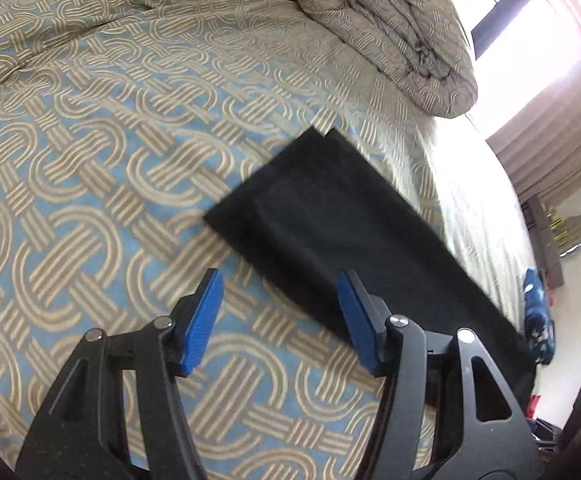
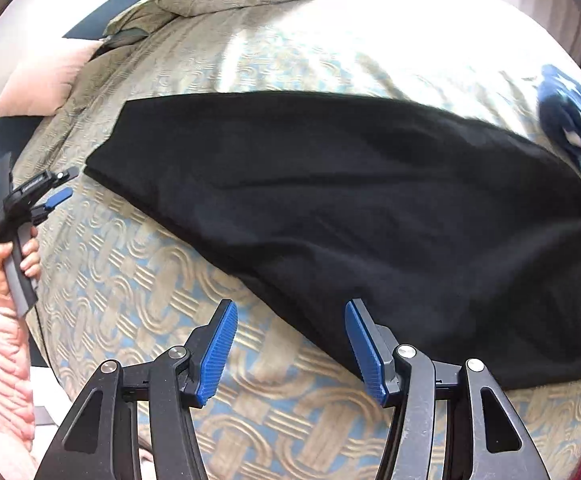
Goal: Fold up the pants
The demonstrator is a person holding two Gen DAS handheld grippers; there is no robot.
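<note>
Left wrist view, lower centre: left claw (image 1: 280, 320) open, nothing between the blue pads, hovering over patterned bed cover (image 1: 90, 184).

Centre to lower right: black pants (image 1: 330, 232) flat on the bed, legs laid one over the other, two hem corners at frame centre nearly aligned. Lengthwise fold judged done.

Right wrist view, far left: hand (image 2: 14, 256) holding the left claw clear of the cloth. Lower centre: right claw (image 2: 290, 346) open, empty, at near edge of pants.

Remaining, by judgement: crosswise folds, hem towards waistband.

Open bedspread (image 1: 90, 200) beside pants (image 1: 330, 220)
</note>
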